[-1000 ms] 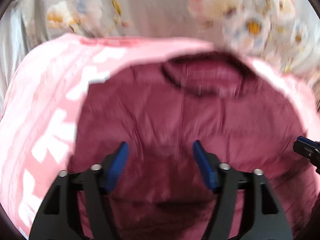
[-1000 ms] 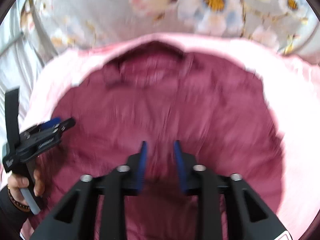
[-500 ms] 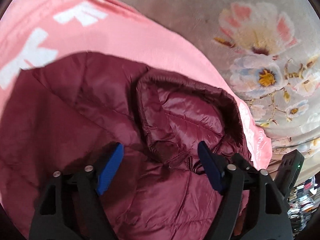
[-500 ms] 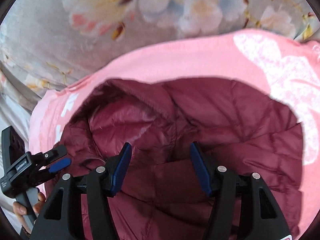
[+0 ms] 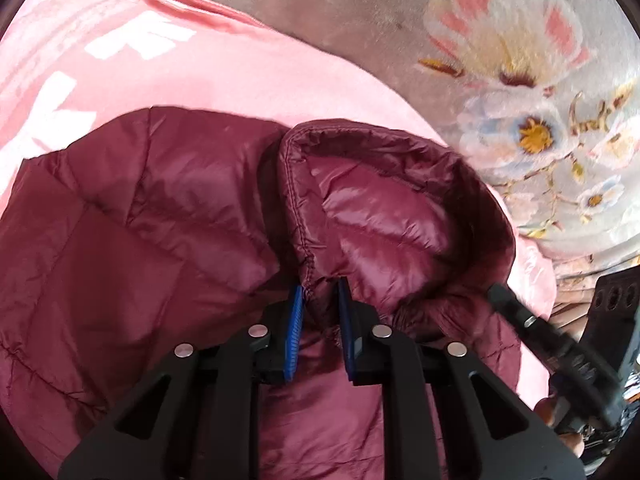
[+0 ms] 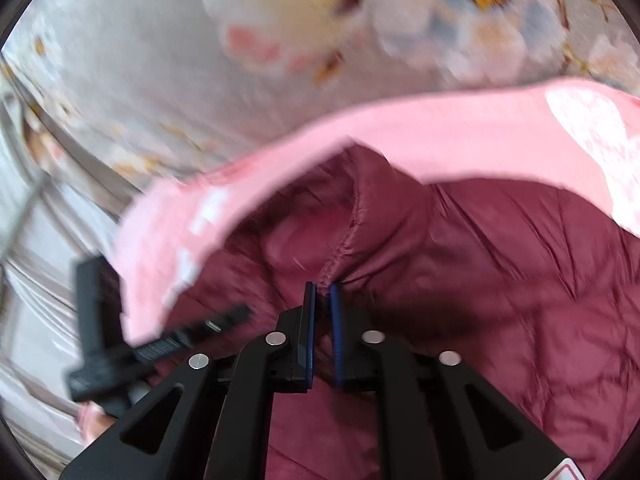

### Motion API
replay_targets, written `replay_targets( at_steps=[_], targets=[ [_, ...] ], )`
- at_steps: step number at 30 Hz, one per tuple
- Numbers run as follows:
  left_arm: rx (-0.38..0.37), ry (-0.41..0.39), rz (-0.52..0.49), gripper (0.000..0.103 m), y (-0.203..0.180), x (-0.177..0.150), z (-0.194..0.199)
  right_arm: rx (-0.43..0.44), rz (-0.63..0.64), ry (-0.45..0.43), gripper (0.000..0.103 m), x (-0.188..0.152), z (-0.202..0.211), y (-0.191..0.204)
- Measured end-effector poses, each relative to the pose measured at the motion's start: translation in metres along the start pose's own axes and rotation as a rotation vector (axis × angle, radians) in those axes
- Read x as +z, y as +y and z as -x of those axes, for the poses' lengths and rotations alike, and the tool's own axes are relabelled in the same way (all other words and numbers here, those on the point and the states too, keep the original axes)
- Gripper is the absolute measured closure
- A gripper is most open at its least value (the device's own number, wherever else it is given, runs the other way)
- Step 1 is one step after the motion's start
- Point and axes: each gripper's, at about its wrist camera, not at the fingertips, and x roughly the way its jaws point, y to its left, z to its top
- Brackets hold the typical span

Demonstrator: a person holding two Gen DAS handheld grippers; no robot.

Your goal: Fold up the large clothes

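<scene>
Left wrist view: your left hand-held gripper (image 5: 319,300), open half a second ago, now pinches the maroon jacket (image 5: 168,240) at its hood (image 5: 380,216); the right hand-held gripper (image 6: 323,304) likewise. The jacket lies on the pink sheet (image 5: 240,72), ready for folding.

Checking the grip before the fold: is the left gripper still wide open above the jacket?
No, the left gripper is pinched shut on the hood's edge of the maroon jacket.

Both wrist views look closely down at the jacket hood (image 5: 384,216).
</scene>
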Motion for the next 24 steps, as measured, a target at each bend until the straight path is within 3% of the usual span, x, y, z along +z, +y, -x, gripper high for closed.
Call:
replay_targets(
  at_steps=[8, 11, 16, 24],
  targets=[
    [0.027, -0.018, -0.038, 0.087, 0.002, -0.012, -0.010, 0.031, -0.065, 0.052, 0.083, -0.022, -0.016, -0.014],
    [0.035, -0.025, -0.056, 0.087, 0.002, -0.013, -0.008, -0.043, 0.005, 0.007, 0.095, -0.021, -0.014, -0.004],
    [0.065, -0.041, -0.113, 0.089, 0.005, -0.018, -0.006, -0.166, -0.022, 0.009, 0.098, -0.022, -0.011, -0.025],
    [0.093, -0.091, -0.188, 0.089, 0.004, -0.029, -0.007, -0.158, -0.058, -0.005, 0.103, -0.035, -0.016, -0.053]
  ],
)
